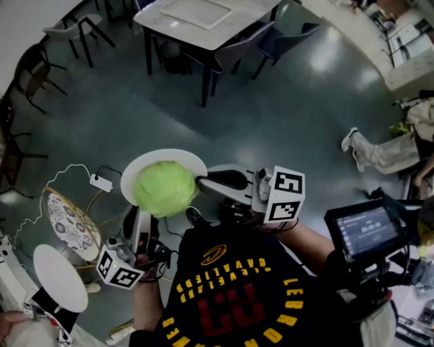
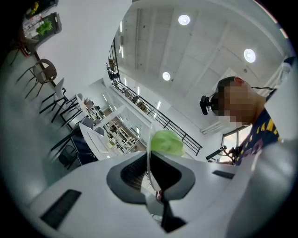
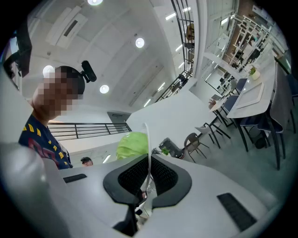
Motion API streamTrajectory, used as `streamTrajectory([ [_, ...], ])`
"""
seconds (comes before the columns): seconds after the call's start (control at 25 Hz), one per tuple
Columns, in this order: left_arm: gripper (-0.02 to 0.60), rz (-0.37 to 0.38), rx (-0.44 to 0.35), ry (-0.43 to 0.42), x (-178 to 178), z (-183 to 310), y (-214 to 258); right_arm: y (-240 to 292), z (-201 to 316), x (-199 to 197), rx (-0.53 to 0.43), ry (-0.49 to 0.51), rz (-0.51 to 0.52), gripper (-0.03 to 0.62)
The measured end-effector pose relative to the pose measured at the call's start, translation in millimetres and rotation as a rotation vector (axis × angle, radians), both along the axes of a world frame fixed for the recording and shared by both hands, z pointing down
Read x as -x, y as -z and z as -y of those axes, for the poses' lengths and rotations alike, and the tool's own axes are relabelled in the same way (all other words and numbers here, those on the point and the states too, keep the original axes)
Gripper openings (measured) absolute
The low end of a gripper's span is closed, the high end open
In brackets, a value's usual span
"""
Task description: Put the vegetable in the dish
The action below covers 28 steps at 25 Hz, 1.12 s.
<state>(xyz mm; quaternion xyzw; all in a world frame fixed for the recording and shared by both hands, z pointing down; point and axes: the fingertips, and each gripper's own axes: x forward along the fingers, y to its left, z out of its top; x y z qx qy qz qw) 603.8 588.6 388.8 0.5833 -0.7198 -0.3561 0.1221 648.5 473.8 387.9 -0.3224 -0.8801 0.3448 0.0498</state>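
Note:
A round green cabbage [image 1: 165, 188] lies on a white dish [image 1: 135, 173] that is held in the air over the grey floor. My left gripper [image 1: 139, 218] is shut on the dish's near rim from below left. My right gripper [image 1: 203, 181] is shut on the rim at the right. In the left gripper view the thin dish edge [image 2: 150, 139] stands between the jaws of the left gripper [image 2: 150, 169], with the cabbage [image 2: 166, 142] beyond. The right gripper view shows the same: dish edge [image 3: 148, 139] in the right gripper [image 3: 149, 174], cabbage [image 3: 132, 145] behind it.
A white table [image 1: 203, 20] with dark chairs stands far ahead. Below left are a small round patterned table [image 1: 68, 217] and a white round top [image 1: 60, 276]. A white power strip [image 1: 102, 181] with cable lies on the floor. A screen device [image 1: 363, 230] sits at right.

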Motion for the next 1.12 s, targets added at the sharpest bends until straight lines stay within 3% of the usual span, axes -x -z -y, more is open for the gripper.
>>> streamTrajectory([
  [0.32, 0.02, 0.018, 0.023, 0.013, -21.7, 29.5, 3.4, 0.0, 30.6, -19.1, 0.006, 0.001, 0.015, 0.023],
  [0.64, 0.02, -0.009, 0.069, 0.046, -23.4, 82.0, 2.9, -10.3, 85.1, -15.9, 0.102, -0.001, -0.037, 0.023],
  [0.96, 0.02, -0.153, 0.101, 0.088, -22.0, 106.6, -28.7, -44.9, 113.0, -10.7, 0.186, 0.019, -0.157, 0.023],
  [1.12, 0.02, -0.236, 0.155, 0.113, -12.3, 105.3, -49.5, -67.4, 112.5, 0.6, 0.248, 0.031, -0.246, 0.023],
])
